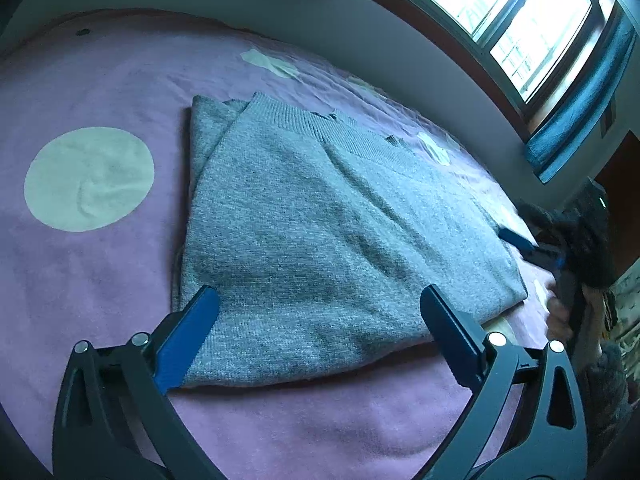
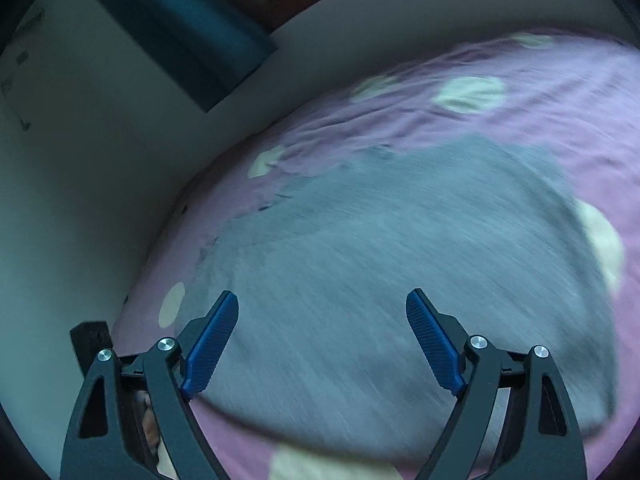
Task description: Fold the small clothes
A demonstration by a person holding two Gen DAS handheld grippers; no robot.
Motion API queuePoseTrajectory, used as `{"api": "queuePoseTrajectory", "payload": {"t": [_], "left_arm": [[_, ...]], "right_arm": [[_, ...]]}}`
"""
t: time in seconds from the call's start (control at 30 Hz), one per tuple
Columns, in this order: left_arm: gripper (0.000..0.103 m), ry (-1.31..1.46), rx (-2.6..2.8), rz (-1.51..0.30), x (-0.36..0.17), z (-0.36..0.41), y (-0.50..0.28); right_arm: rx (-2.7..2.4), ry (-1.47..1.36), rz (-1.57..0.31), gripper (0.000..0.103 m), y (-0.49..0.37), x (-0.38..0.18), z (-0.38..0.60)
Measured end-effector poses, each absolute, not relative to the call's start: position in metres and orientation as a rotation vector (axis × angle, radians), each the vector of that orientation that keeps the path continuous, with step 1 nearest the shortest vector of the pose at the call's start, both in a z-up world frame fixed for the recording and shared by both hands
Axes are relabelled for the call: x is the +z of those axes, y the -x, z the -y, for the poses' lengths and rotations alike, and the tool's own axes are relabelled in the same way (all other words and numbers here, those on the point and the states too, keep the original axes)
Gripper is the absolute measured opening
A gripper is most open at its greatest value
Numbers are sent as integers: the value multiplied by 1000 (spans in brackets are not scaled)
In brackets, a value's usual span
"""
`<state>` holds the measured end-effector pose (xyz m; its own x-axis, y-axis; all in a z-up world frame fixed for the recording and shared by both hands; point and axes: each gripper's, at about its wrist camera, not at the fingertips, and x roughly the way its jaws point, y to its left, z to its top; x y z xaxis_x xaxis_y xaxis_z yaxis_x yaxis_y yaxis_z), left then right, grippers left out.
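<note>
Nearest the left wrist camera, the left gripper [image 1: 320,300] stands with its jaws wide apart and nothing between them, hovering over the near edge of the grey knit garment [image 1: 320,224]. The right gripper [image 2: 322,308] is likewise spread and empty above the same garment [image 2: 380,280], its view smeared with blur. The garment lies folded in layers on the purple bedspread [image 1: 100,280], ribbed hem at the far side, near the wall [image 1: 360,40] under the window [image 1: 520,20]. It looks soft, light and limp, likely to sag and slide on itself, so the near folded corners, pinched through all layers, seem the best hold.
</note>
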<state>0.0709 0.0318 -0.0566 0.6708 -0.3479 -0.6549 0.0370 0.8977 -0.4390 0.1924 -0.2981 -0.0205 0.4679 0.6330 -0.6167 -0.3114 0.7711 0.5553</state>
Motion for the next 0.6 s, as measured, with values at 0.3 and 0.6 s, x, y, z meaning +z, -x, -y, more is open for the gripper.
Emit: {"api": "queuePoseTrajectory", "payload": {"t": [0.3,0.6], "left_arm": [[100,418,-227,-814,-58,-34,-72],[100,423,-231,-812,-58,-35,-73]], "right_arm": [[585,-436,-1034,89,-258,-56,230],[567,-398,-1000,91,-237,-46,232]]}}
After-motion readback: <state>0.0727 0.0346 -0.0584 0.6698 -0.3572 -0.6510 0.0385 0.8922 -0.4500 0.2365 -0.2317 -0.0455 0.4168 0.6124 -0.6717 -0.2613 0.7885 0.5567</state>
